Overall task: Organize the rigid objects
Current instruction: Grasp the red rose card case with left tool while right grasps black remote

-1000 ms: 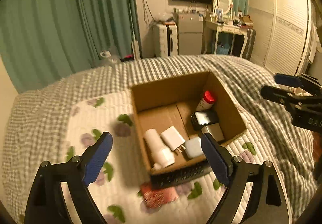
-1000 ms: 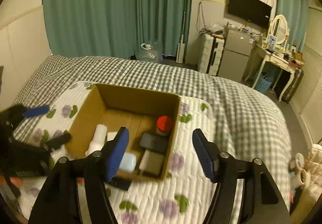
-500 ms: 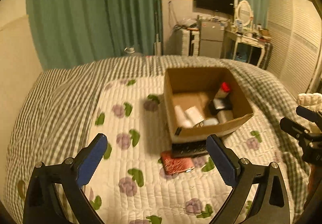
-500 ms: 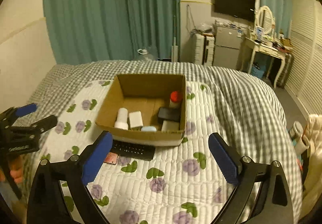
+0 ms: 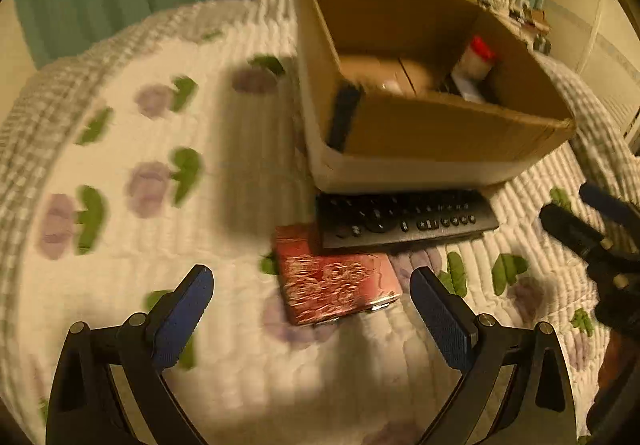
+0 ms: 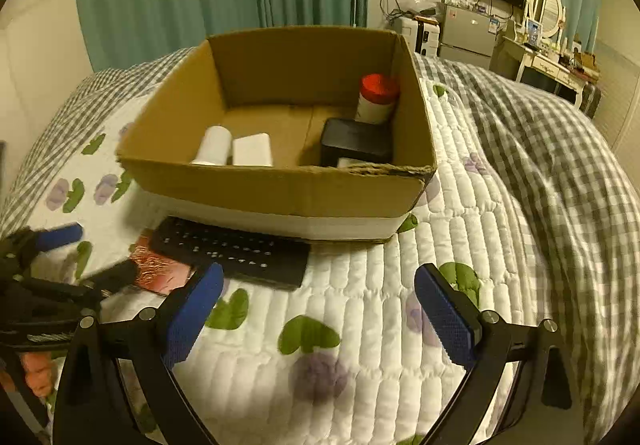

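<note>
A red patterned flat case (image 5: pixel 336 285) lies on the quilt, its far end tucked under a black remote (image 5: pixel 404 219) that rests against the cardboard box (image 5: pixel 440 133). My left gripper (image 5: pixel 310 277) hovers low over the case, open wide, with nothing between its pads. My right gripper (image 6: pixel 319 273) is open too, above bare quilt in front of the box (image 6: pixel 280 185), with the remote (image 6: pixel 232 251) and case (image 6: pixel 160 269) to its left. The box holds a red-capped bottle (image 6: pixel 378 97), a white cylinder (image 6: pixel 214 145), a white charger (image 6: pixel 252 151) and a black block (image 6: pixel 356 141).
The white quilt (image 6: pixel 360 325) with purple flowers covers the bed, and a grey checked blanket (image 6: pixel 540 149) bunches up at the right. In the right wrist view the left gripper (image 6: pixel 60 257) and a hand (image 6: pixel 38 369) sit at the lower left. Curtains, a television and furniture stand far behind.
Both grippers have dropped close to the quilt and their jaws have widened. The left view now looks down on the red case and remote, and the box looms near in both views.
</note>
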Motion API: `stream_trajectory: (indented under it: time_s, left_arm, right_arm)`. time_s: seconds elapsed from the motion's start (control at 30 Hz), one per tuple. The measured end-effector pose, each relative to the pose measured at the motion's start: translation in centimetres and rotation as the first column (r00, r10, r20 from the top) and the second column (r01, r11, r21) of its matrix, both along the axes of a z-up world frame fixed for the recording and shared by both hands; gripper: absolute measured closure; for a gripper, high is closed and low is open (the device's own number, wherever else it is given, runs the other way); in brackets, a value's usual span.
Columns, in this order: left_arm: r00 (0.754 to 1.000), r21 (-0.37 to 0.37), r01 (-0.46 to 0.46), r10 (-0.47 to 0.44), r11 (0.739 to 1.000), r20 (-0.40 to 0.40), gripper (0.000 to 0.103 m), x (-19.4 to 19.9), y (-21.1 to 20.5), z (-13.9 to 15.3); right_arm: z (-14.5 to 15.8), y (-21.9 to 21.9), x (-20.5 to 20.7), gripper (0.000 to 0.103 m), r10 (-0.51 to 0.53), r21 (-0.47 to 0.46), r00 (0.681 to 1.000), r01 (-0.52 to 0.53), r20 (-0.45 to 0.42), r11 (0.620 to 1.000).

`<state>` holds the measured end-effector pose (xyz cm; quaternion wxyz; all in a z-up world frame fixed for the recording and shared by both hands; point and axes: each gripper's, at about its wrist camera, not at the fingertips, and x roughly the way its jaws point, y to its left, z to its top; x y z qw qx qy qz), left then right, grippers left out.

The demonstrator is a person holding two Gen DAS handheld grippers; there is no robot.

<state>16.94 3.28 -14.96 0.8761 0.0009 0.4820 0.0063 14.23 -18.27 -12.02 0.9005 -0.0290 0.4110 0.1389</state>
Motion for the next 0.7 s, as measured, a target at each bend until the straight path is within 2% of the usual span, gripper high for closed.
stream_trajectory:
  time_s: [0.1,0.17,0.27,0.33,0.47,0.57,0.6,0.63,0.7]
  left_arm:
    - [0.997,0.021,-0.006,0.008,1.0,-0.083,0.002,1.6,-0.6,-2.2]
    - [0.995,0.015,-0.013,0.015,1.0,-0.104,0.002,2.4,-0.5,-2.8]
    - [0.995,0.037,-0.001,0.005,0.999,-0.096,0.005,2.6,-1.0,-3.2]
    - [0.997,0.034,0.025,-0.022,0.999,-0.078,0.026,1.9,-1.2,-2.7]
    - [0.996,-0.007,0.067,-0.067,0.998,-0.065,0.027,-0.4,-0.6,-1.6]
    - [0.998,-0.014,0.048,-0.048,0.999,-0.032,0.028,-2.5,0.9,-0.4]
    - [1.0,-0.007,0.029,-0.029,1.0,-0.008,0.043,-3.3,1.5,0.3]
    - [1.0,0.009,0.002,-0.002,1.0,0.014,0.07,-3.8,2.1,0.7]
    - [1.0,-0.06,-0.023,0.024,0.998,0.013,0.072,-4.3,3.8,1.3]
  right_arm:
    - [-1.0,-1.1,0.8,0.006,-0.037,0.024,0.999,0.037,-0.016,0.999]
    - [-1.6,-1.6,1.1,0.006,-0.063,0.03,0.997,0.064,-0.034,0.998]
    - [-2.3,-2.1,1.2,0.006,-0.083,0.036,0.995,0.085,-0.053,0.996]
    - [-2.4,-2.1,1.0,0.006,-0.081,0.025,0.995,0.082,-0.056,0.996]
    - [-1.5,-1.5,-0.1,0.006,-0.057,-0.009,0.998,0.057,-0.02,0.998]
    - [-0.6,-0.4,-0.9,0.006,-0.012,-0.042,1.0,0.013,0.004,0.999]
    - [-0.4,0.0,-1.1,0.006,0.011,-0.052,1.0,-0.011,0.007,0.999]
    - [-0.2,0.7,-1.3,0.006,0.039,-0.065,0.999,-0.038,0.012,0.997]
    - [-0.1,2.5,-1.5,0.009,0.102,-0.102,0.995,-0.101,0.006,0.99]
